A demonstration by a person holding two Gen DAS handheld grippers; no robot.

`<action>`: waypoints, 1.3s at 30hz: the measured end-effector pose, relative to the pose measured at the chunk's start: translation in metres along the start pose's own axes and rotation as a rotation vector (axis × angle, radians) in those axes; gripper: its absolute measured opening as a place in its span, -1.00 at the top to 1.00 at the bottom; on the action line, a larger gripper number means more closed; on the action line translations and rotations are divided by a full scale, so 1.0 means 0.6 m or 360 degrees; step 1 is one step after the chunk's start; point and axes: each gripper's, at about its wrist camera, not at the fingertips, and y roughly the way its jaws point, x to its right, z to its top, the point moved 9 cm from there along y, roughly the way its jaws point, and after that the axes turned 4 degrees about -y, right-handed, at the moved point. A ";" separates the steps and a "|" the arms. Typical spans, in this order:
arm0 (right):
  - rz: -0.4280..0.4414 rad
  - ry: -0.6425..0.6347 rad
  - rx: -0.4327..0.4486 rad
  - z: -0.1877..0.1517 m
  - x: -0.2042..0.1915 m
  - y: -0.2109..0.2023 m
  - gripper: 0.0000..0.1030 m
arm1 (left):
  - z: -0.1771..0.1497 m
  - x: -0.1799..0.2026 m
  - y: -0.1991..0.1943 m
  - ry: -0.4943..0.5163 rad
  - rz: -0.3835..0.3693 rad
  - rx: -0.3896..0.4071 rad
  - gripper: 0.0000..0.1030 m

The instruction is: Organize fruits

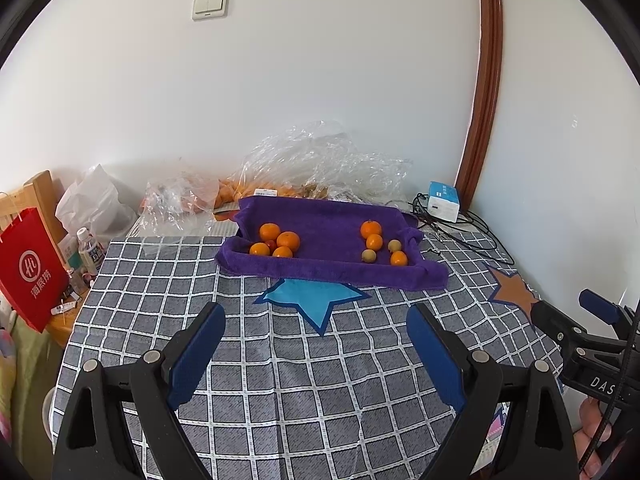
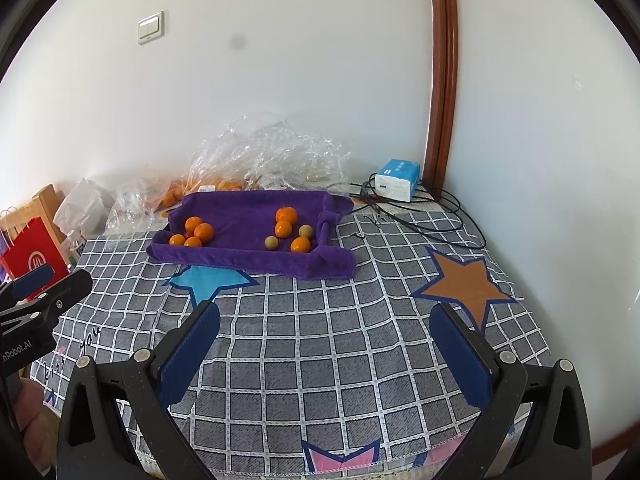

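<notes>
A tray lined with a purple towel [image 1: 332,270] [image 2: 248,258] sits at the far side of the checked tablecloth. Its left end holds several oranges [image 1: 288,240] [image 2: 204,231] with a small red fruit [image 1: 271,245] among them. Its right end holds three oranges [image 1: 374,241] [image 2: 283,228] and two tan round fruits [image 1: 368,256] [image 2: 272,243]. My left gripper [image 1: 316,316] hovers open over the cloth, well short of the tray, with nothing between its blue pads. My right gripper [image 2: 325,314] is beside it, also open and empty. Each gripper shows at the edge of the other's view [image 1: 576,312] [image 2: 52,282].
Crumpled clear plastic bags [image 1: 320,156] with more oranges lie behind the tray against the wall. A white and blue box [image 2: 396,180] with black cables sits at the back right. A red paper bag [image 1: 28,268], a bottle [image 1: 90,250] and a wooden chair stand left of the table.
</notes>
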 end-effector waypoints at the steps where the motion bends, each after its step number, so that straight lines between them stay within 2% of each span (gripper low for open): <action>1: -0.0001 -0.0002 -0.0002 -0.001 0.001 0.001 -1.00 | 0.001 0.000 0.001 0.0001 0.0001 -0.0001 -0.78; 39: 0.0023 -0.0034 0.0004 0.000 -0.016 0.008 -1.00 | 0.000 -0.025 0.006 -0.0046 0.0002 -0.0006 -0.78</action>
